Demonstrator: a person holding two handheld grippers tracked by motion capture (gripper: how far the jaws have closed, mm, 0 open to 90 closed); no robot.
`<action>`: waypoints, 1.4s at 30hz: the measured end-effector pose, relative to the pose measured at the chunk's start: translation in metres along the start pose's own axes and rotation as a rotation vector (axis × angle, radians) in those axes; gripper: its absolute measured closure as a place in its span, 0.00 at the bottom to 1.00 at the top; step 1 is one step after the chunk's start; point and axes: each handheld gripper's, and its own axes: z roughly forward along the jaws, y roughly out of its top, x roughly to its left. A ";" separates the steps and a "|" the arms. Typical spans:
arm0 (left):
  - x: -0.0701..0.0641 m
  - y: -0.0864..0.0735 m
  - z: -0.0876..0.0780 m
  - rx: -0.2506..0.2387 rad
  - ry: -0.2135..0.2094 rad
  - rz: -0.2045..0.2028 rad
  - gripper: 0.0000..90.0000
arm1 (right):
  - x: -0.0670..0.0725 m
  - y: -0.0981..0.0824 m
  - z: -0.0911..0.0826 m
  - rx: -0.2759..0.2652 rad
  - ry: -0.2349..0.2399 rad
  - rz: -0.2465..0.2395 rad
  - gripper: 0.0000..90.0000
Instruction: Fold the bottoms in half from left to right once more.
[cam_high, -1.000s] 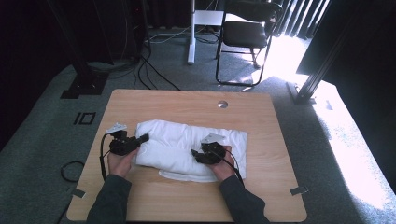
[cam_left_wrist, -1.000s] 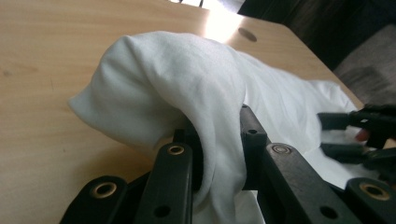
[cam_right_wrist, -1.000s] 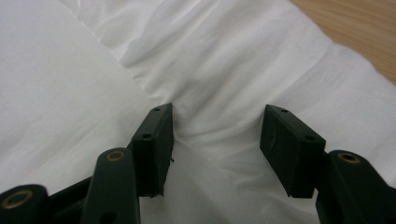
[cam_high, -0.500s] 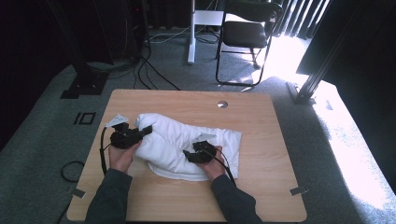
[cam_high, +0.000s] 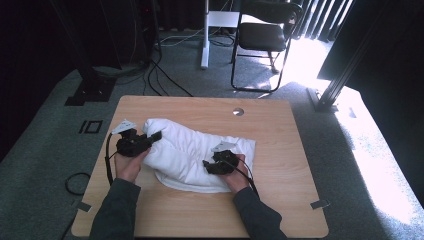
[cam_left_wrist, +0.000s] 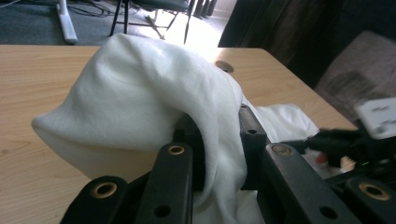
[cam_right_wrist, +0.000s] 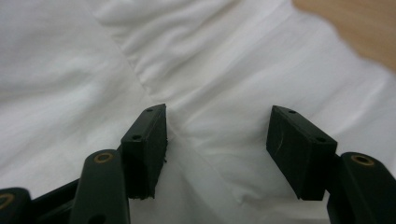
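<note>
The left gripper (cam_left_wrist: 219, 154) is clamped on a fold of the white cloth (cam_left_wrist: 140, 98), lifting it into a hump near the table's (cam_high: 280, 125) left edge. The right gripper (cam_right_wrist: 217, 149) has just been opening; its jaws stand apart over the cloth's near right part, pinching nothing. The cloth looks light, soft and limp, so it will sag and slide; hems or corners give the surest hold. Its layers and edges under the bunched folds are hidden.
</note>
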 end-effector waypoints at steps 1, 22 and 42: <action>-0.001 0.001 0.000 -0.005 -0.006 0.002 0.90 | 0.000 0.000 0.000 0.000 0.000 0.000 0.42; -0.030 0.026 0.003 -0.020 -0.036 0.077 0.90 | -0.051 -0.029 -0.035 -0.011 -0.048 0.138 0.38; -0.113 0.020 0.085 0.112 -0.125 0.239 0.90 | -0.017 -0.020 0.010 0.025 0.052 0.049 0.36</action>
